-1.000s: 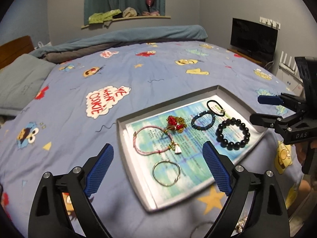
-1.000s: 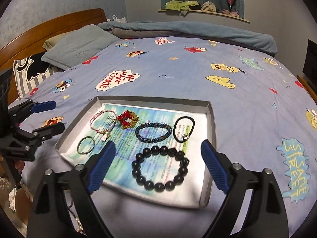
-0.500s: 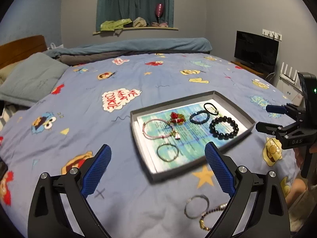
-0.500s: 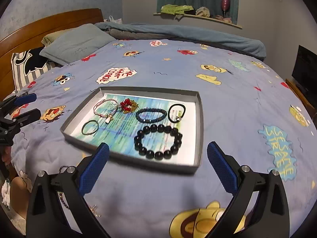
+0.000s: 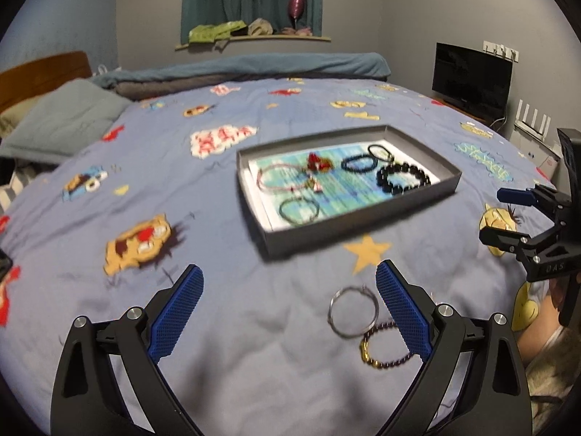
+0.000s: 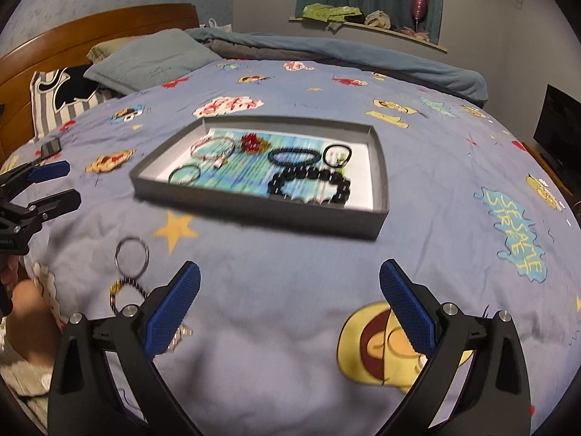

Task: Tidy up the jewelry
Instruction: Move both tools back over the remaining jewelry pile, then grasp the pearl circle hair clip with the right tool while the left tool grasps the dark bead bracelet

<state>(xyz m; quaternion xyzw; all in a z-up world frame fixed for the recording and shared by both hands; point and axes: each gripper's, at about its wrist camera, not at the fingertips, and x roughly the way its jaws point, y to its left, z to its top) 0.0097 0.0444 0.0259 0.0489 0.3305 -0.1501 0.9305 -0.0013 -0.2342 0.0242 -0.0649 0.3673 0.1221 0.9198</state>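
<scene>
**A:** Silver first, I'd say. The thin silver ring bangle (image 5: 354, 311) lies loose on the blue bedsheet (image 5: 254, 345), near you and well short of the grey tray (image 5: 363, 218). The dark beaded bracelet with gold beads (image 5: 385, 348) touches or overlaps its near edge.

**B:** And your grippers?

**A:** Your left gripper (image 5: 288, 312) has its fingers spread wide with nothing between them, and the bangle sits just inside its right pad. Your right gripper (image 6: 290, 305) is just as wide and empty, over bare sheet.

**B:** So which hand takes it?

**A:** Probably the left. Bring it lower so one pad goes inside the ring and one outside, then close on the wire, not across the whole hoop. The sheet is soft, so press gently or the pad may bury itself in the fabric.

**B:** What should you watch for?

**A:** The beaded bracelet could drag along. Lift slowly and check that it stays behind. In the tray, aim for the bare patch near the other thin bangle (image 5: 299, 210), clear of the black bead bracelet (image 5: 403, 178).
</scene>
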